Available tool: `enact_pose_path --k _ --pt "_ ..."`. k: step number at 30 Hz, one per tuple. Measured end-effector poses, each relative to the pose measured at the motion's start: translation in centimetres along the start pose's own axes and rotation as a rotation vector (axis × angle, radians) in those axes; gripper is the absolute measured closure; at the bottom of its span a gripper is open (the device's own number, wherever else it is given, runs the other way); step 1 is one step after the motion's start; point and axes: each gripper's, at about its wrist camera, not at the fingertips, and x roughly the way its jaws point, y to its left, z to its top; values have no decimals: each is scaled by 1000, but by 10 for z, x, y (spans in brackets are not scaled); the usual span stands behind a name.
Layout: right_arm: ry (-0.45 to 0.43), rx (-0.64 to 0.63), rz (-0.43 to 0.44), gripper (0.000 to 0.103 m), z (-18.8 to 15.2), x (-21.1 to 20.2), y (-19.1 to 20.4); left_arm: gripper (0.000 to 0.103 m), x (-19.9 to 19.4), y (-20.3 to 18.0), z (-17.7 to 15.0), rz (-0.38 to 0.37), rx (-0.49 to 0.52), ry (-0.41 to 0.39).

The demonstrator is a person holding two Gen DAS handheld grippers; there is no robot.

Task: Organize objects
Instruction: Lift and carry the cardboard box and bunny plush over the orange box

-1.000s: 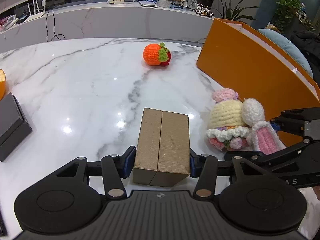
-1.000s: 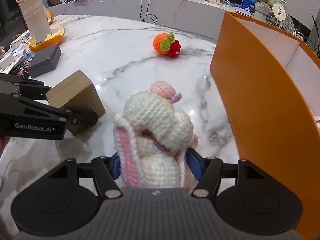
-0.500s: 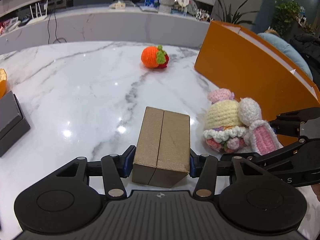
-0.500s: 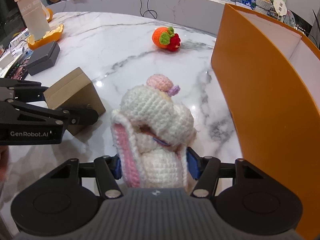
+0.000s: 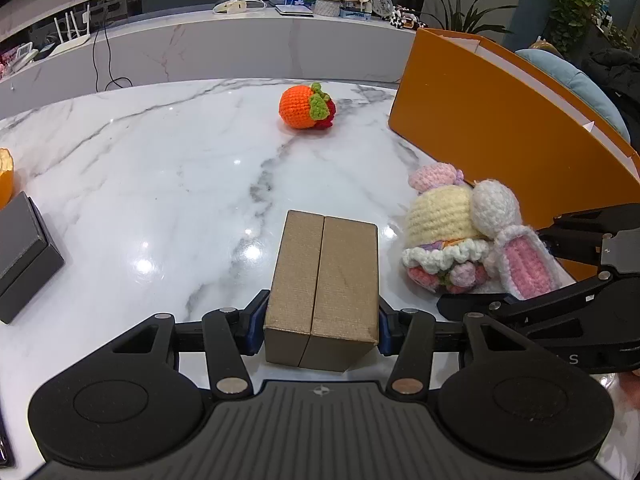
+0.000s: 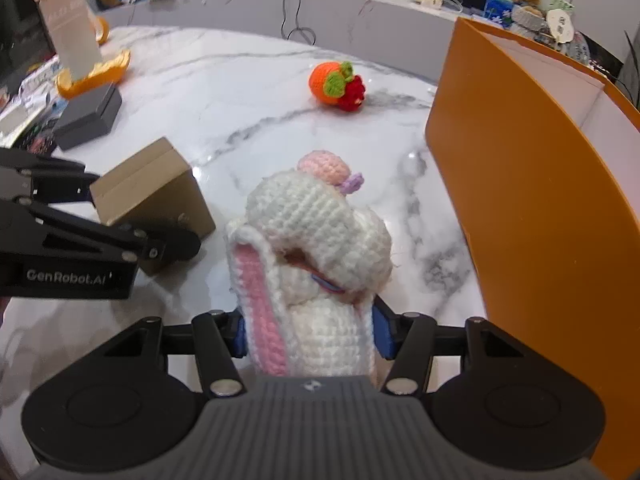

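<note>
The box (image 5: 322,284) sits on the table (image 5: 180,184), squeezed between the left gripper (image 5: 322,326) pads. Just beside it, the right gripper (image 6: 308,334) is closing on the bunny (image 6: 312,264) (soft, so it squashes), pads touching its sides. Both look ready to lift. Farther off lies the orange toy (image 5: 306,107), with bare table around it. The orange bin (image 5: 500,136) wall stands close on the right.

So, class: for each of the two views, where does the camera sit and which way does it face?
Left wrist: behind the left gripper, angled down at the brown box in its jaws; right gripper alongside.
Right wrist: behind the right gripper, jaws closing on the crochet bunny.
Shared: orange crochet fruit, orange bin.
</note>
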Motion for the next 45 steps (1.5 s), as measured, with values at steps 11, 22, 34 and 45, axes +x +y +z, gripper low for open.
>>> enact_pose_path --k 11,22,34,45 --pt "-3 -22 -16 50 5 -14 4 47 -6 1 -5 6 27 -11" --pt "-170 -22 -58 50 17 -73 -9 48 -23 -15 -25 24 12 -4" --pt "-335 97 -121 50 26 -139 -57 48 -52 -42 -3 33 47 -51" --pt "-398 316 -219 50 17 -171 -137 48 -66 -108 65 -53 119 -175"
